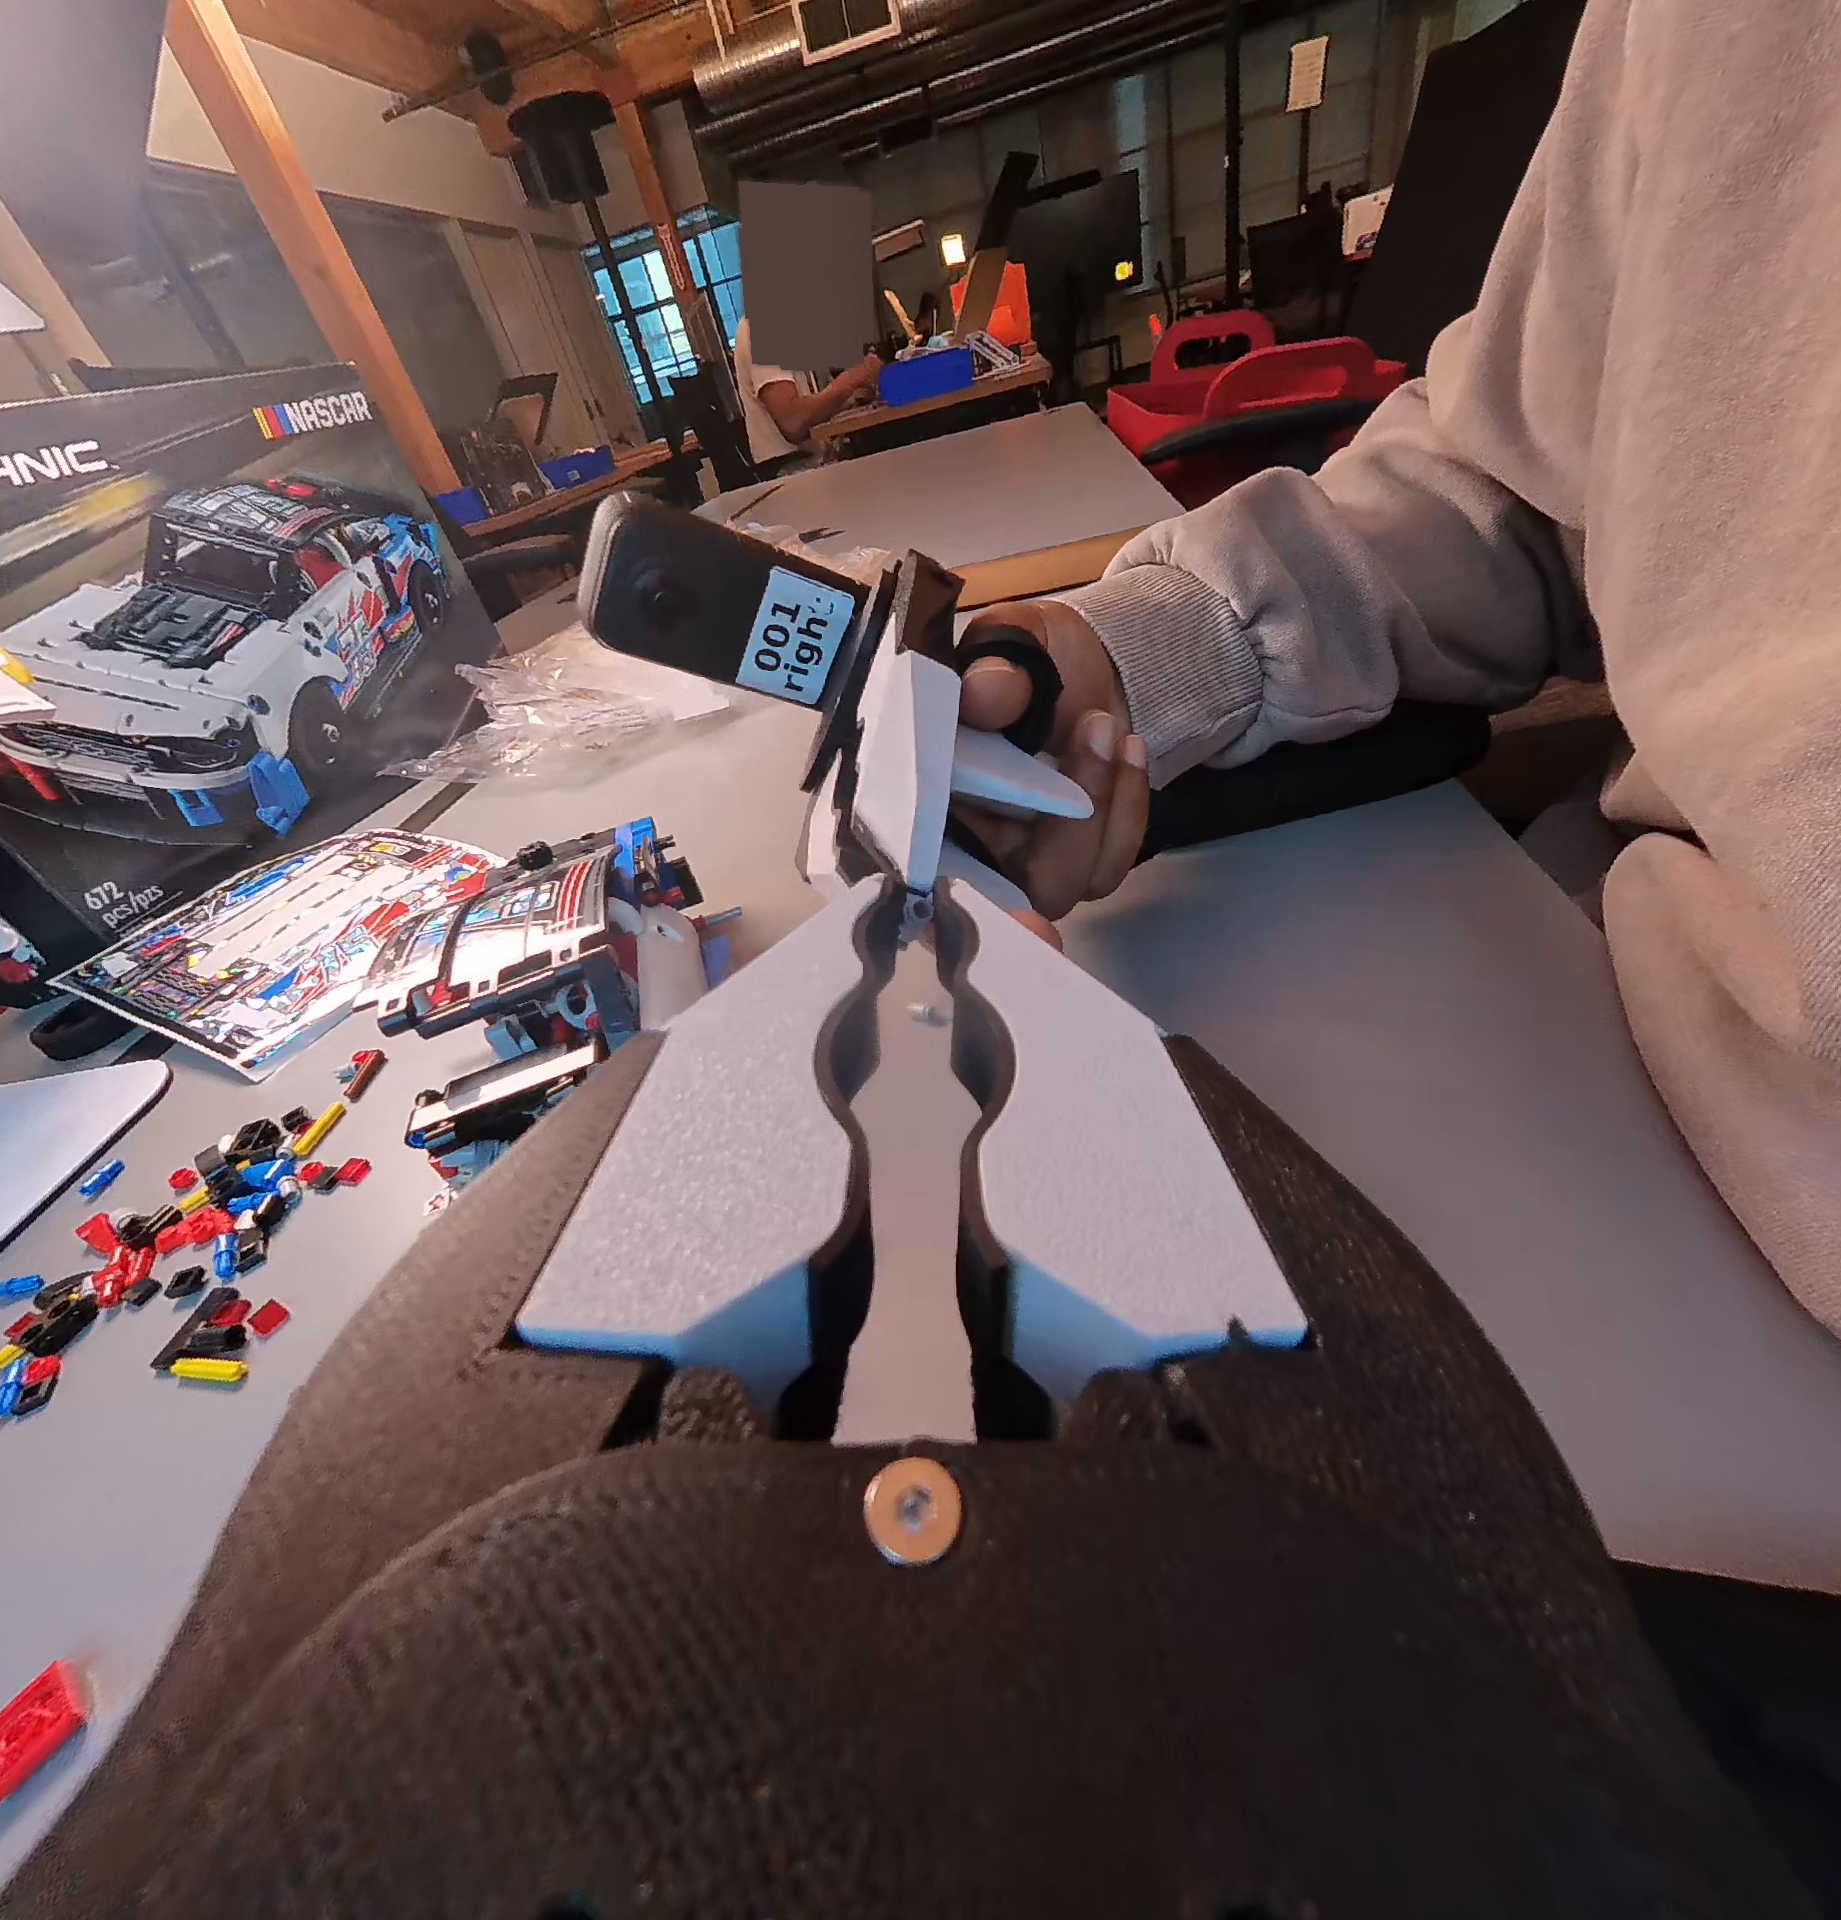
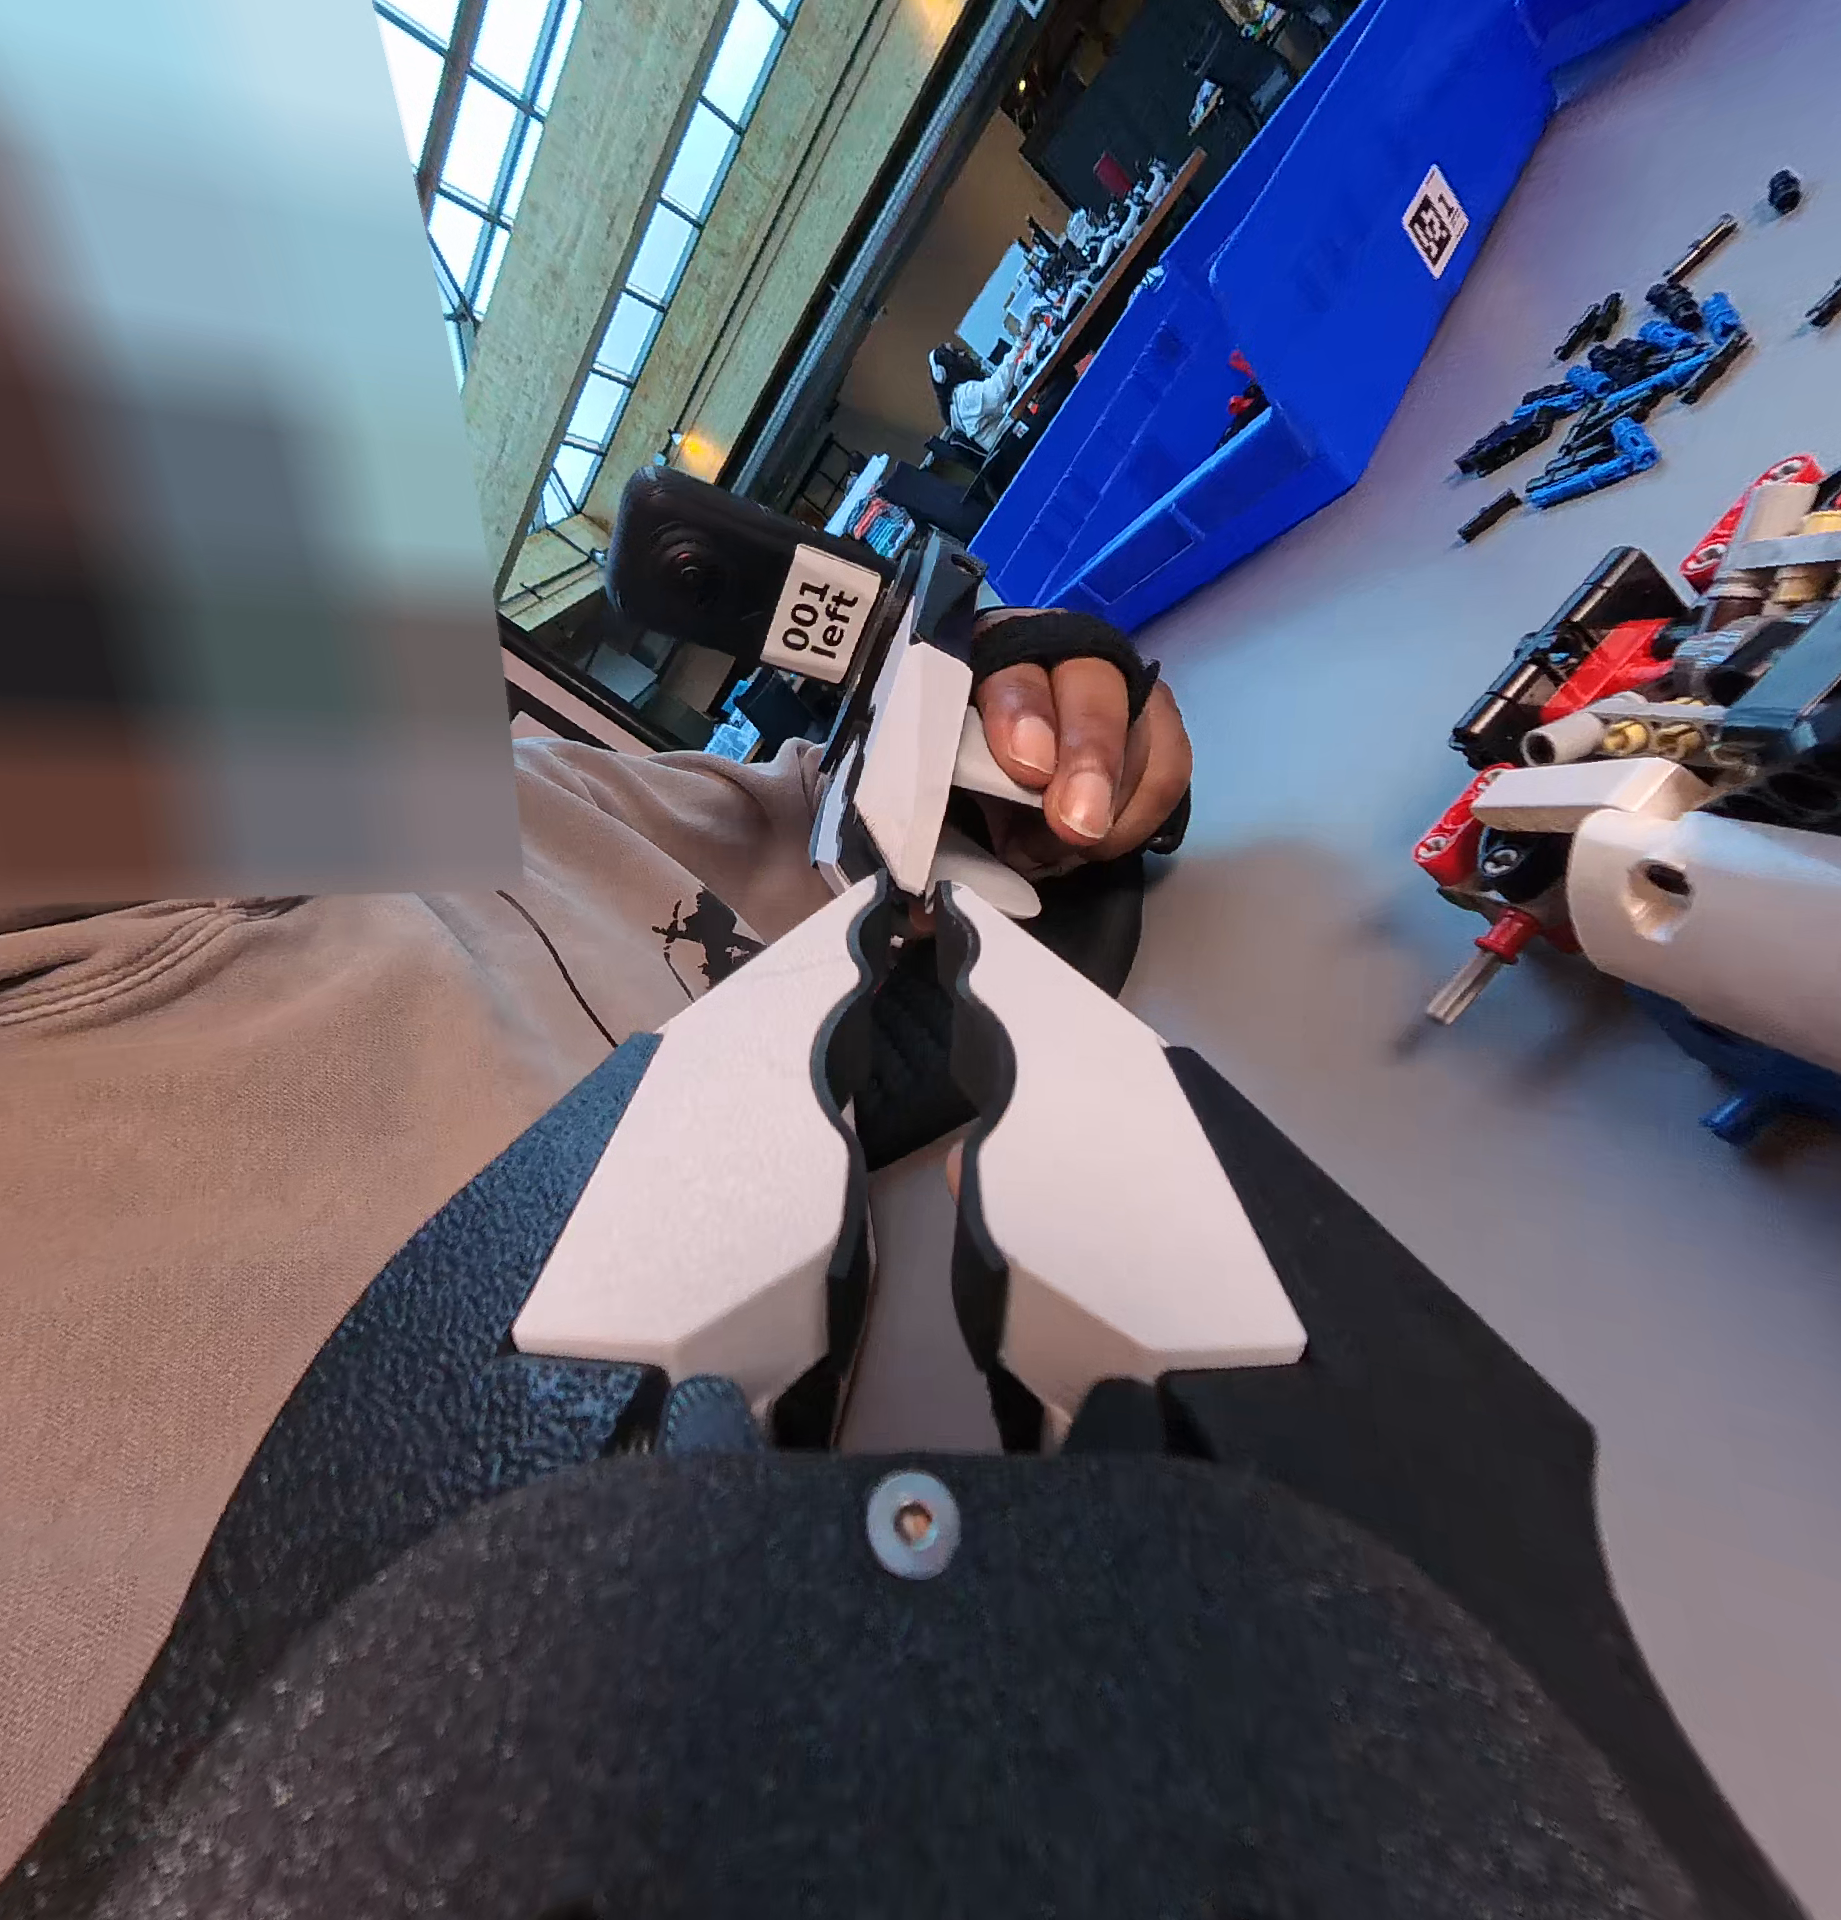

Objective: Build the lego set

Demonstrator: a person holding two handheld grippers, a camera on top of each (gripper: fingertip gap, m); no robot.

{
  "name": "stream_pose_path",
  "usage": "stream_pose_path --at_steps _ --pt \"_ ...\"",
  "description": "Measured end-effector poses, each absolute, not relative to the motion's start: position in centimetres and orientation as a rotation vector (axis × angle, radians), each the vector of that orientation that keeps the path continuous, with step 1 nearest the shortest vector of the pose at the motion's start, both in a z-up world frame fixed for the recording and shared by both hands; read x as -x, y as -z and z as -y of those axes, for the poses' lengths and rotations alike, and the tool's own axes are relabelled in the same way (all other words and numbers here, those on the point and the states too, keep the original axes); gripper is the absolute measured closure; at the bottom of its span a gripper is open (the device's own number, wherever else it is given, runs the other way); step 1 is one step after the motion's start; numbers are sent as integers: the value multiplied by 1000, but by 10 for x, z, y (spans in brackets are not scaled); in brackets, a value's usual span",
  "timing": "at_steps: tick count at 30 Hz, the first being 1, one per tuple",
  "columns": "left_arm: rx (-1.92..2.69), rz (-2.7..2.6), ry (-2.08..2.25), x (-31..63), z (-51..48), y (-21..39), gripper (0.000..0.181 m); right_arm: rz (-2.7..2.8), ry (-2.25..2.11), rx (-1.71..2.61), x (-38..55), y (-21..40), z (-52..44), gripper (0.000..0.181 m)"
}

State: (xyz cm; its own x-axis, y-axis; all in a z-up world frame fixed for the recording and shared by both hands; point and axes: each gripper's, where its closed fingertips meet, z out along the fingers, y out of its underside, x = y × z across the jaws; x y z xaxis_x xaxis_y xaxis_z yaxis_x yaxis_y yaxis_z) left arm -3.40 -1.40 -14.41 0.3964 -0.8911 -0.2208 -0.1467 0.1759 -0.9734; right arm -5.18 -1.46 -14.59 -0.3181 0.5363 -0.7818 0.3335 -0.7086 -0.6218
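A: Which step?

B: A handover in mid-air. The left tool [image 1: 918, 902] and right tool [image 2: 911, 906] meet tip to tip, both clenched on a tiny grey piece [image 1: 918, 914].

A: The car?

B: The half-built car [image 1: 573, 966] waits on the desk [image 1: 1363, 1091], far left. Next, one tool lets go.

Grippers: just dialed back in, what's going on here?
A person has brought both tips together above the table. The left gripper pinches a small grey piece, and the right gripper meets it tip to tip. The half-built car and loose parts lie untouched.
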Motion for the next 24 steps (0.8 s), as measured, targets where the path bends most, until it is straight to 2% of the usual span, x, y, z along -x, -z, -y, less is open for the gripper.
stream_pose_path --at_steps 11,17,24 --pt "1360 -1025 745 35 10 146 177 1070 -1947 1770 45 149 3 181" --pt "1398 -1038 700 33 8 152 177 1172 -1609 1705 43 148 3 175" --pt "1349 -1101 563 29 12 152 177 1053 -1645 1815 44 153 8 168"
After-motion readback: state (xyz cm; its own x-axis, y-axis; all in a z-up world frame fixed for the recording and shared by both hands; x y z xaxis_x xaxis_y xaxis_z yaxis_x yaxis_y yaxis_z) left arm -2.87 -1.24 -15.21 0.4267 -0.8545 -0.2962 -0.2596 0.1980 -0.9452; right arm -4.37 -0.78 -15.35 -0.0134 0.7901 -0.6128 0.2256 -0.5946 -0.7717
